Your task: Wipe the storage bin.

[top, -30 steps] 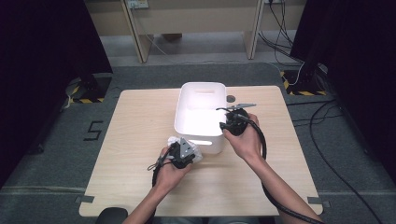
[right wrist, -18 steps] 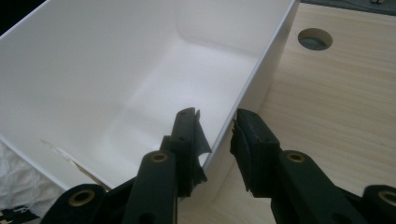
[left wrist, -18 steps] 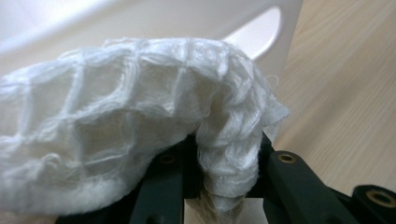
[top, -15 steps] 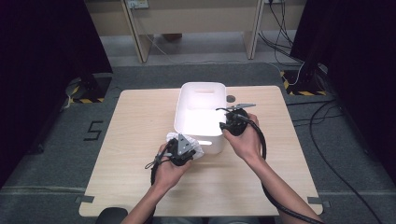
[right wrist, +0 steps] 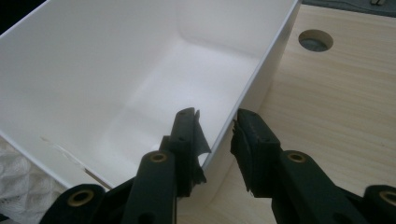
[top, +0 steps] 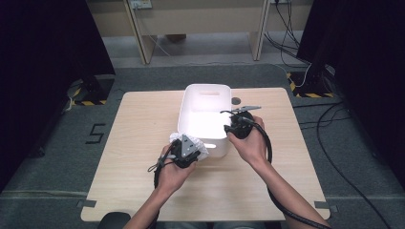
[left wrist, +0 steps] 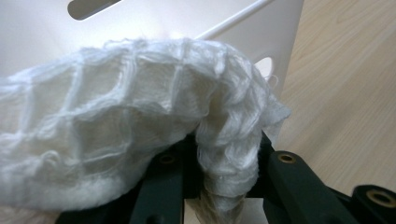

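Note:
A white waffle-weave cloth [left wrist: 116, 126] hangs bunched from my left gripper [left wrist: 224, 154], whose jaws are shut on a fold of it. In the high view that gripper [top: 191, 142] holds the cloth [top: 203, 151] just off the table, against the near wall of a white plastic bin [top: 208, 87]. The bin [right wrist: 116, 84] has nothing inside. My right gripper [right wrist: 215, 126] straddles the bin's right wall, one jaw inside and one outside, pads pressed on the wall. From above, the right gripper [top: 229, 125] sits at the bin's near right corner.
The bin stands mid-table on a light wooden table [top: 143, 124]. A round cable hole [top: 236, 100] lies just right of the bin's far end. Cables trail from both grippers along the person's forearms. Dark floor and desk legs surround the table.
My left gripper has lifted the cloth slightly beside the bin's near wall. The right gripper has stayed put on the bin's wall.

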`<state>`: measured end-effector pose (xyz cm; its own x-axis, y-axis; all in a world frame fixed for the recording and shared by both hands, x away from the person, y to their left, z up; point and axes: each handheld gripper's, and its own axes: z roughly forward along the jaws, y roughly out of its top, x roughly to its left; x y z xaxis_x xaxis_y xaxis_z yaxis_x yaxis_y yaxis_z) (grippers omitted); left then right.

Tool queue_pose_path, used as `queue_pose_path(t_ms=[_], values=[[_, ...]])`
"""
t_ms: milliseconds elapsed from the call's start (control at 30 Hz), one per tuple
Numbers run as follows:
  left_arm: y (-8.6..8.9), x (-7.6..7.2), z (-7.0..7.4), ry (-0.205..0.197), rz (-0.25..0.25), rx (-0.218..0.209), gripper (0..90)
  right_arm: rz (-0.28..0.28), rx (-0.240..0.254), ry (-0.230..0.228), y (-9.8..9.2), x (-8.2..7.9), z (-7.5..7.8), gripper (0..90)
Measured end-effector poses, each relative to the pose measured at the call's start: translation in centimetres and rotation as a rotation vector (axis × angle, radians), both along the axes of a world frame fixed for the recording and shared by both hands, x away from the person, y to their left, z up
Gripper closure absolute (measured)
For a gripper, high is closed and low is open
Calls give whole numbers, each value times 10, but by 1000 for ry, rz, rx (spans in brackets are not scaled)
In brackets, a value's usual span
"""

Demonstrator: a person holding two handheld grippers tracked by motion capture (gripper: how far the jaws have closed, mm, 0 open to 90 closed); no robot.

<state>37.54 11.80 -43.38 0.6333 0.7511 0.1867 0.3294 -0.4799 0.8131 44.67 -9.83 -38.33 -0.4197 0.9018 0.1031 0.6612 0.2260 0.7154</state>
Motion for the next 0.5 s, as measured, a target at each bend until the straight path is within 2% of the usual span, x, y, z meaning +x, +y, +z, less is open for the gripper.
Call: queue_pose_path(t_ms=[200, 267, 333, 500], values=[[-3, 0, 3, -11, -3, -4, 741, 2, -7, -2, 1, -1, 0, 696], [-4, 0, 3, -14, -4, 10, 741, 2, -3, -1, 0, 0, 0, 696], [-4, 0, 2, -9, -4, -1, 740, 4, -2, -1, 1, 0, 0, 696], [-6, 1, -3, 8, -8, 5, 740, 3, -2, -1, 1, 0, 0, 695]])
